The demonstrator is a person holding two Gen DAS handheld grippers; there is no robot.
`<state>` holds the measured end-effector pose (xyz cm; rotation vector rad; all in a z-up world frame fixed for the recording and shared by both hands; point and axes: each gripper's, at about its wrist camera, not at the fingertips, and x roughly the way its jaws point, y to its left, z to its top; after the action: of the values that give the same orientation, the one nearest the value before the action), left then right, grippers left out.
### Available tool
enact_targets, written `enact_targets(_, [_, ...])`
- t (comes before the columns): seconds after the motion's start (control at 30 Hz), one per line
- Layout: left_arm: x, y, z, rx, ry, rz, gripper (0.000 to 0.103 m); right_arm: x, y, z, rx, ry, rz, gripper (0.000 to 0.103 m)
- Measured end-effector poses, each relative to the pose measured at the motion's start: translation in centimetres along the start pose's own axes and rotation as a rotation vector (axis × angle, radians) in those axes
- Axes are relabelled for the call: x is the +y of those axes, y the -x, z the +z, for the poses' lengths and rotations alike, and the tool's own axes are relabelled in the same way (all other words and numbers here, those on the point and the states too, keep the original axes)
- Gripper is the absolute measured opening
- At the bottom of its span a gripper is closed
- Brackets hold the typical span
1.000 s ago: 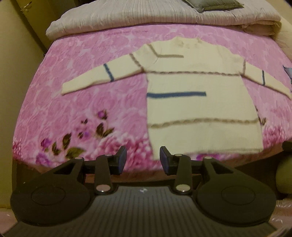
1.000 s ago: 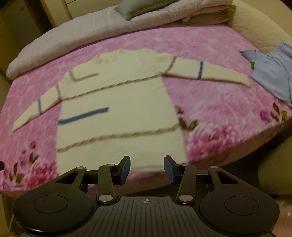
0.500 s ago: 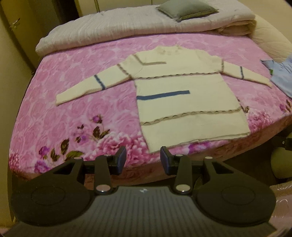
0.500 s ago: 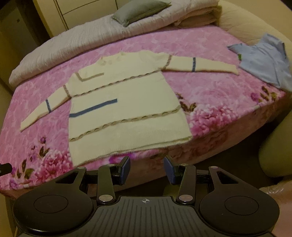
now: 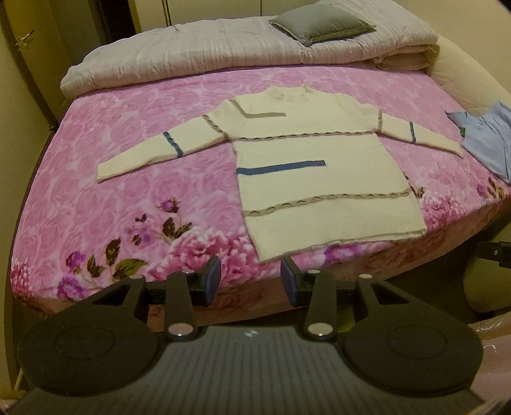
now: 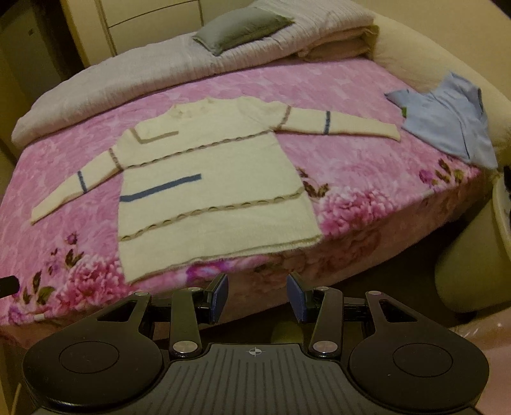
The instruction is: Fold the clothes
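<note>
A cream sweater [image 5: 319, 178] [image 6: 210, 191] with blue and tan stripes lies flat on the pink floral bed [image 5: 134, 191] [image 6: 351, 95], both sleeves spread out to the sides. Its hem reaches the bed's near edge. My left gripper [image 5: 250, 279] is open and empty, hovering off the bed's near edge just short of the hem's left corner. My right gripper [image 6: 257, 297] is open too, with nothing between its fingers, held back from the bed edge below the hem.
A light blue garment [image 5: 488, 140] [image 6: 447, 124] lies at the bed's right side. A folded grey duvet [image 5: 223, 54] [image 6: 127, 73] with a grey pillow [image 5: 322, 24] [image 6: 242, 28] fills the far end. A rounded cream bed frame [image 6: 463, 261] curves around the right.
Both grippers have pulled back and up from the bed, so the sweater looks smaller and farther off. Their jaws stay equally wide. The sweater has not moved.
</note>
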<state>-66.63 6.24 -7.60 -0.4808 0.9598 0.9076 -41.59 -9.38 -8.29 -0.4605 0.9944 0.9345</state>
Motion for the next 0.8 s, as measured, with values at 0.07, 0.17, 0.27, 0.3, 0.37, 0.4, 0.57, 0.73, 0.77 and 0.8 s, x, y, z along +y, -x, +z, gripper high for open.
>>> enact_targets(0.07, [0.5, 0.5, -0.3, -0.001, 0.018, 0.002, 0.037, 0.7, 0.4, 0.1, -0.005, 0.021, 0.008, 0.045])
enact_targets(0.17, [1.6, 1.1, -0.8, -0.002, 0.052, 0.016, 0.037, 1.8, 0.7, 0.3, -0.011, 0.053, 0.021, 0.045])
enact_targets(0.27, [2.5, 1.5, -1.4, 0.0, 0.084, 0.029, 0.037, 2.8, 0.9, 0.3, -0.013, 0.081, 0.037, 0.045])
enact_targets(0.3, [2.9, 1.6, -1.5, 0.002, 0.092, 0.033, 0.037, 3.1, 1.0, 0.3, -0.014, 0.09, 0.042, 0.045])
enact_targets(0.37, [3.3, 1.7, -1.8, 0.008, 0.104, 0.04, 0.037, 3.7, 0.9, 0.2, -0.013, 0.103, 0.054, 0.045])
enact_targets(0.4, [3.4, 1.7, -2.0, 0.011, 0.109, 0.044, 0.037, 3.9, 0.8, 0.1, -0.011, 0.107, 0.059, 0.045])
enact_targets(0.57, [4.2, 1.9, -2.4, 0.017, 0.12, 0.058, 0.037, 4.6, 0.7, 0.0, -0.006, 0.113, 0.075, 0.045])
enact_targets(0.73, [4.5, 1.7, -2.4, 0.021, 0.121, 0.066, 0.037, 5.0, 0.4, 0.1, -0.001, 0.112, 0.09, 0.045])
enact_targets(0.77, [4.5, 1.7, -2.4, 0.019, 0.117, 0.063, 0.037, 5.1, 0.3, 0.1, 0.002, 0.111, 0.092, 0.045])
enact_targets(0.8, [4.6, 1.6, -2.3, 0.02, 0.118, 0.064, 0.037, 5.1, 0.2, 0.2, 0.005, 0.111, 0.094, 0.045])
